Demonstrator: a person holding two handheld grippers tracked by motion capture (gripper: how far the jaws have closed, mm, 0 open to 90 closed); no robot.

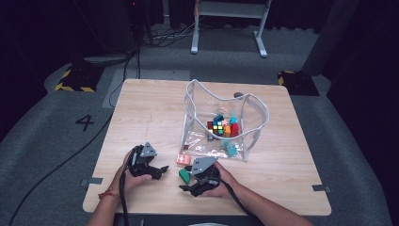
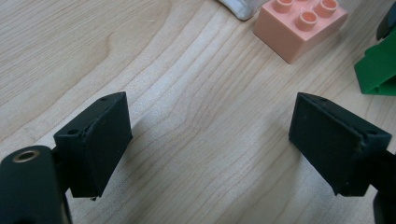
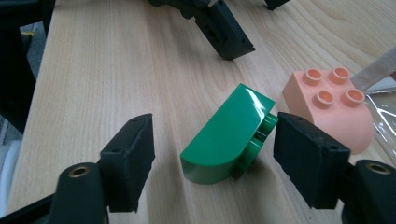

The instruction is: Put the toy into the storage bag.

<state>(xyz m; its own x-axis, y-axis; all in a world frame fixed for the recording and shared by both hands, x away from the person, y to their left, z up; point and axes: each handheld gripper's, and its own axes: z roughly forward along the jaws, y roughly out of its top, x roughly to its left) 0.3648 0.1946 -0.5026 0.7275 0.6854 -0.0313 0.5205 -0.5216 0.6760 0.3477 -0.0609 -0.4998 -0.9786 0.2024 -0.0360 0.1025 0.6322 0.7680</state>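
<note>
two bricks lie on the wooden table (image 1: 141, 108) in front of the person, just outside a clear plastic bag (image 1: 221, 120) that stands open and holds a colourful puzzle cube (image 1: 218, 128) and other small blocks. the green brick (image 3: 229, 135), with a rounded top, lies on its side between the jaws of the right gripper (image 3: 212, 154). in the right gripper view the left jaw stands clear of the brick with bare wood between them, while the right jaw sits right at the brick's studded underside; whether that pad touches it i cannot tell. the jaws are partly apart and do not clamp the brick. in the high view this gripper (image 1: 200, 181) sits at the near edge of the table, held in the right hand (image 1: 221, 181), with the green brick (image 1: 184, 175) at its left side.

the pink brick (image 3: 329, 109) sits studs up just beside the green one, near the bag's bottom edge; in the high view it (image 1: 183, 159) lies between the two grippers and the bag.

the left gripper (image 2: 210, 140) rests low over bare wood with its jaws wide apart and nothing between them. the left gripper view shows the pink brick (image 2: 301, 25) ahead and a corner of the green brick (image 2: 378, 70) at the right edge, both well clear of the pads. in the high view the left hand (image 1: 134, 174) holds that gripper (image 1: 157, 170) pointing towards the right one.
</note>
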